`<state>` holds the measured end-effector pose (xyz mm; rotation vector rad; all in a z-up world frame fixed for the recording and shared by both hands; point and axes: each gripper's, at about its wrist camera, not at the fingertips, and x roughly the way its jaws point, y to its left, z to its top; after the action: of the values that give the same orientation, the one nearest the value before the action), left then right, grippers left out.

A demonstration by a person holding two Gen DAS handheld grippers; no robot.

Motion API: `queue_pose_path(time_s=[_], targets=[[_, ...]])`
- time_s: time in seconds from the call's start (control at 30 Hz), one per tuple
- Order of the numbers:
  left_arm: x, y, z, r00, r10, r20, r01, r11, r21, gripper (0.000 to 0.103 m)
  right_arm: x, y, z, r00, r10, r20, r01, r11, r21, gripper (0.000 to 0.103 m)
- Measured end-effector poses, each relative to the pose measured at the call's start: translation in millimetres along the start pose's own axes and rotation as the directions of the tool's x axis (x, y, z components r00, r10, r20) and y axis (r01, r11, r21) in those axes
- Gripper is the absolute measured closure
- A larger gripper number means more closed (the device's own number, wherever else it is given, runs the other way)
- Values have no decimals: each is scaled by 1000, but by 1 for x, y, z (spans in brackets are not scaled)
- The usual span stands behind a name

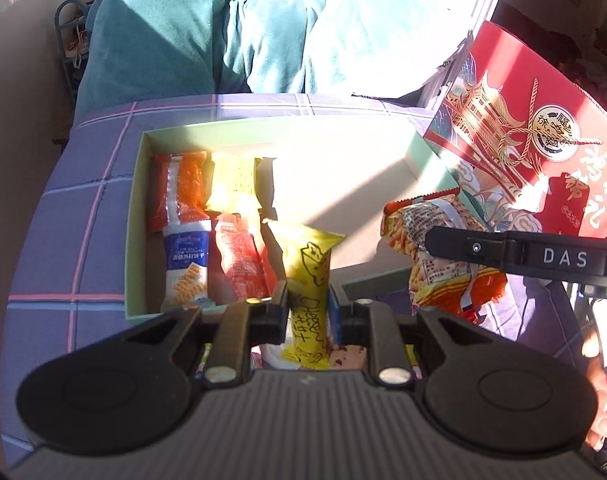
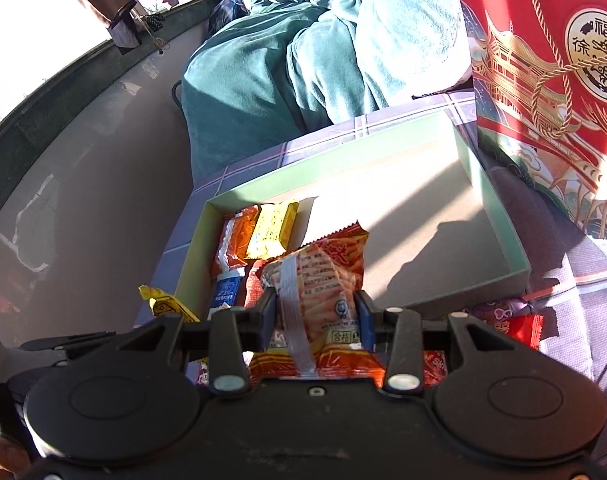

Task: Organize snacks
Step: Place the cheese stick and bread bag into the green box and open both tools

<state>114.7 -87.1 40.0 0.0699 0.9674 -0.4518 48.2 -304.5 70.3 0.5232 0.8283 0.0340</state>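
Note:
My left gripper (image 1: 308, 308) is shut on a yellow cheese snack bar (image 1: 305, 268), which stands up over the near edge of the green open box (image 1: 137, 184). My right gripper (image 2: 315, 312) is shut on an orange snack packet (image 2: 327, 280), held above the near side of the same box (image 2: 479, 184). In the left wrist view that orange packet (image 1: 431, 248) hangs under the right gripper's finger (image 1: 503, 256) at the right. The yellow bar (image 2: 167, 306) shows at the left in the right wrist view. Several packets (image 1: 191, 232) lie in the box's left end.
A red gift bag (image 1: 535, 128) stands right of the box, which rests on a purple checked cloth (image 1: 63, 220). A teal blanket (image 1: 207, 28) lies behind. More snacks (image 2: 515, 328) lie on the cloth near the box's front. A hand (image 1: 603, 412) shows at the right edge.

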Motion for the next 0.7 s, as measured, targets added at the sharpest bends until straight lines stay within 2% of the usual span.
queue_pose_path(time_s=[0.1, 0.23, 0.53, 0.57, 0.6, 0.63, 0.67, 0.7], targets=[[25, -1, 28, 1000, 9, 17, -9, 1000, -16, 84, 19, -4, 22, 1000, -16, 6, 16, 1000, 17, 64], [68, -3, 50, 999, 9, -34, -9, 1000, -17, 84, 52, -13, 38, 999, -33, -25, 34, 999, 27, 64], [130, 12, 57, 990, 72, -122, -73, 997, 2, 84, 121, -30, 44, 993, 2, -118, 8, 997, 82, 61], [133, 14, 57, 988, 83, -130, -84, 996, 2, 81, 125, -29, 44, 992, 7, -122, 4, 996, 86, 61], [134, 16, 57, 986, 92, -136, -93, 996, 0, 75, 128, -29, 44, 992, 13, -129, -1, 996, 90, 54], [133, 17, 56, 986, 95, -140, -96, 995, -1, 51, 131, -30, 45, 990, 20, -139, -6, 995, 99, 31], [130, 18, 56, 987, 97, -126, -98, 995, -2, 28, 131, -30, 46, 990, 18, -137, -3, 994, 105, 20], [124, 19, 56, 990, 102, -98, -103, 995, -1, 22, 130, -30, 47, 993, 3, -121, 10, 994, 106, 3]])
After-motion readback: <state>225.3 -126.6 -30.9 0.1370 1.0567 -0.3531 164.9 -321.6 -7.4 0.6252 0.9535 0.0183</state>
